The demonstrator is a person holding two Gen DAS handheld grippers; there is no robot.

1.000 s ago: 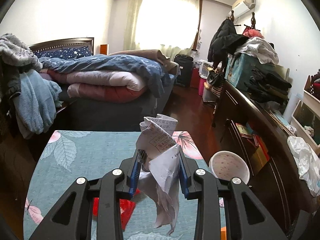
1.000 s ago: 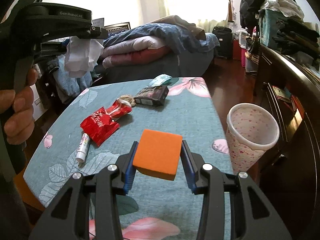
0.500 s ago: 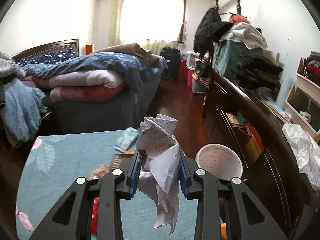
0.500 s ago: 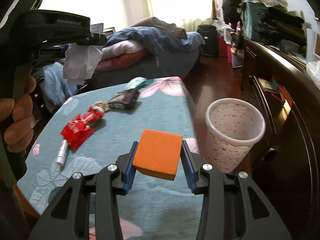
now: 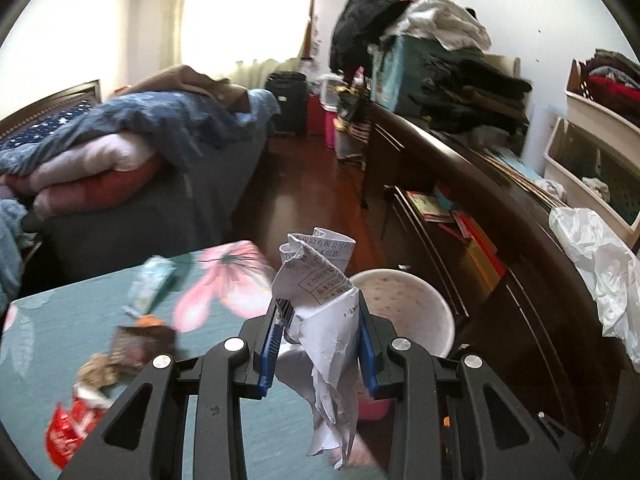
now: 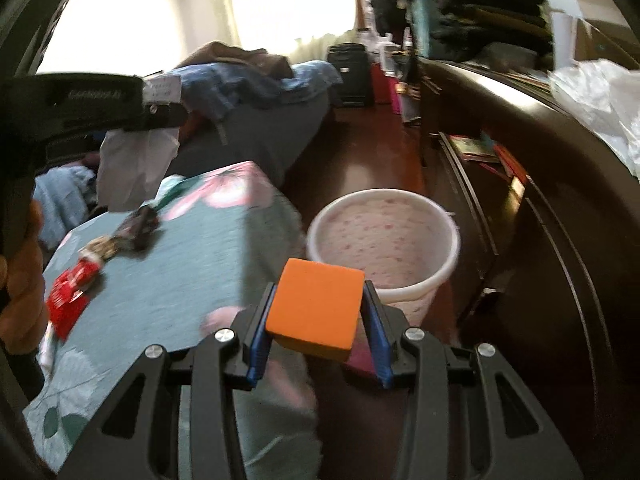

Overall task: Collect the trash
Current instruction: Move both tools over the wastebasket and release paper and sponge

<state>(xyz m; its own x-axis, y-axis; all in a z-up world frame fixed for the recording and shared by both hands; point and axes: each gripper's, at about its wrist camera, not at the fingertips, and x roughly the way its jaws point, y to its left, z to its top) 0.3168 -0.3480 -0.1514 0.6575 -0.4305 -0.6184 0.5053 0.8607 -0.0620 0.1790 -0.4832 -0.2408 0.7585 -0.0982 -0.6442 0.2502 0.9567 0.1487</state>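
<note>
A crumpled white paper is squeezed tight between the blue pads of the left gripper at the bottom middle of the left picture. An orange block is pinched in the right gripper at the bottom middle of the right picture. The pink-dotted bin is seen just behind both, beside the flowered table, where red wrappers are left at the lower left.

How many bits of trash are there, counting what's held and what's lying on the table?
Held in the fingers: 2, crumpled paper and orange block
Lying on the table: at least 4, blurred, including red wrapper and dark packet
Total: at least 6
</note>
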